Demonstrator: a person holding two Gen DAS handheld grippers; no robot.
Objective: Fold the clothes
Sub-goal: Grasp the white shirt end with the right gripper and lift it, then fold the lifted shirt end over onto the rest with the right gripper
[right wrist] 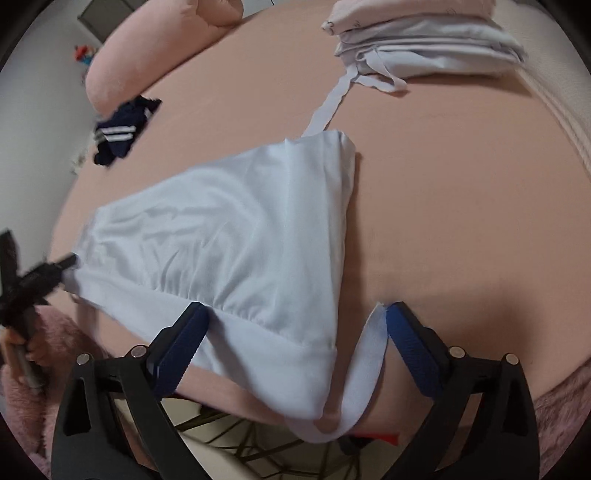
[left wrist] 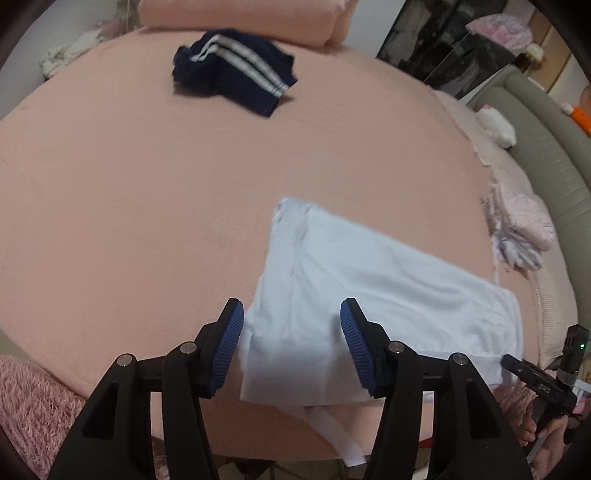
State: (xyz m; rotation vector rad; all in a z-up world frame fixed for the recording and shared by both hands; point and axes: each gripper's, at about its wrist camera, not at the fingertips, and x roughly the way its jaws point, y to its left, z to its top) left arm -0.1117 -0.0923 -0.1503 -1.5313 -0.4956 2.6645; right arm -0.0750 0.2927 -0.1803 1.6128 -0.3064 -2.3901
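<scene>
Left wrist view, left to right. Fuzzy pink blanket [left wrist: 26, 398] at the near left edge of the bed [left wrist: 129, 192], which has a salmon-pink sheet. Navy garment with white stripes [left wrist: 236, 75] lies crumpled at the far side, just in front of a pink pillow [left wrist: 243, 16].

Left hand-held gripper [left wrist: 291, 347]: fingers spread wide, released, nothing between the blue pads [left wrist: 231, 347]. It hovers over the near left part of the white garment [left wrist: 369, 280]. The white garment lies folded on the sheet at the near edge of the bed, right of centre; one white strap [left wrist: 343, 439] trails off the near edge.

Further right: a stack of folded pale clothes [left wrist: 517, 229] near the right side of the bed, a grey headboard [left wrist: 546, 147] beyond it. Right hand-held gripper [left wrist: 513, 363] appears at the garment's near right corner; tip touching or just beside the cloth, cannot tell which from this view.

Right wrist view, left to right. Left hand-held gripper [right wrist: 68, 260] blurred at the garment's left corner. Navy garment [right wrist: 118, 129] far left, well apart from the white garment [right wrist: 229, 240]. Right hand-held gripper [right wrist: 295, 325]: fingers wide apart, released; waistband edge lies between them, a strap loop [right wrist: 365, 369] rests against the right pad [right wrist: 410, 347]. Folded stack [right wrist: 424, 40] far right, a long strap [right wrist: 328, 103] running from it toward the white garment.
</scene>
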